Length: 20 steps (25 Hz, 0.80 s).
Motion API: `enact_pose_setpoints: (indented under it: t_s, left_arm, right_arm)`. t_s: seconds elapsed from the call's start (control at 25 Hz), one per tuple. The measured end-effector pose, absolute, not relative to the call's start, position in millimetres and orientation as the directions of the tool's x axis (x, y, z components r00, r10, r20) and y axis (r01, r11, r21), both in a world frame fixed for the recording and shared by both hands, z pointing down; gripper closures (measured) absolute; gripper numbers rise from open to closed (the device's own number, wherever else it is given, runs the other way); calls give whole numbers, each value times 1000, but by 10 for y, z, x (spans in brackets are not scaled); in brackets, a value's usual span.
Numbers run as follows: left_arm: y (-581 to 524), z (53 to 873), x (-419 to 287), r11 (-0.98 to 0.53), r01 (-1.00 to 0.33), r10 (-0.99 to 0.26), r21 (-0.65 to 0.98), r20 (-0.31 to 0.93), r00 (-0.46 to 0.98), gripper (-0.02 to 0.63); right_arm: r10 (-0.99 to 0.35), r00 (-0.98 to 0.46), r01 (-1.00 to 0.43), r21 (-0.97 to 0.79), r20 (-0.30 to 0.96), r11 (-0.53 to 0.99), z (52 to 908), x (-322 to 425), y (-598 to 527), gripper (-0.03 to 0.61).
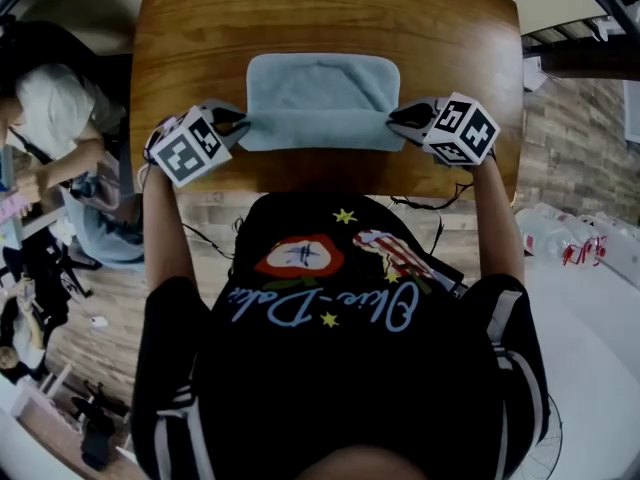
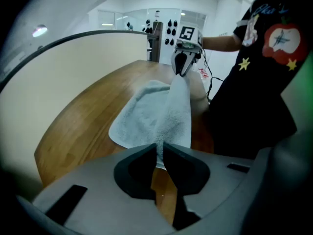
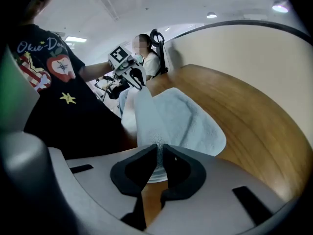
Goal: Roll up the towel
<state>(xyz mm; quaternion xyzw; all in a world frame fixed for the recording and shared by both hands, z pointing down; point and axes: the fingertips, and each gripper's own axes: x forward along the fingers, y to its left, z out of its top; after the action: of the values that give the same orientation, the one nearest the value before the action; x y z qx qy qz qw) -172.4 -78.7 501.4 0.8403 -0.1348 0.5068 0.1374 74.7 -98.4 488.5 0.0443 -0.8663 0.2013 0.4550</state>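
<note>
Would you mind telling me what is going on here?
A person holds a gripper in each hand. The left gripper and the right gripper each have their jaws shut on a near corner of the light blue towel on the wooden table. Its near edge is raised between them; the far part lies flat, not yet rolled.

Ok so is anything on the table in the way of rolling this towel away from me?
Nothing visible is. The left gripper and right gripper are each shut on a near corner of the towel, holding that edge lifted, and the table beyond the towel's far edge shows only bare wood.
</note>
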Motion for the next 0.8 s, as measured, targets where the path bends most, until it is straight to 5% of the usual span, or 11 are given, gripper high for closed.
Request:
enact_pose_setpoints:
  t_s: [0.64, 0.8]
  left_arm:
    - [-1249, 5358, -1677, -808, -519, -476, -281, 829, 293, 569]
    - [-1323, 5249, -1806, -751, -606, -522, -260, 796, 306, 457]
  right_arm:
    - [-206, -446, -302, 70, 871, 951, 5270, 766, -1387, 543]
    - [-291, -472, -352, 124, 832, 928, 5098, 827, -1468, 447]
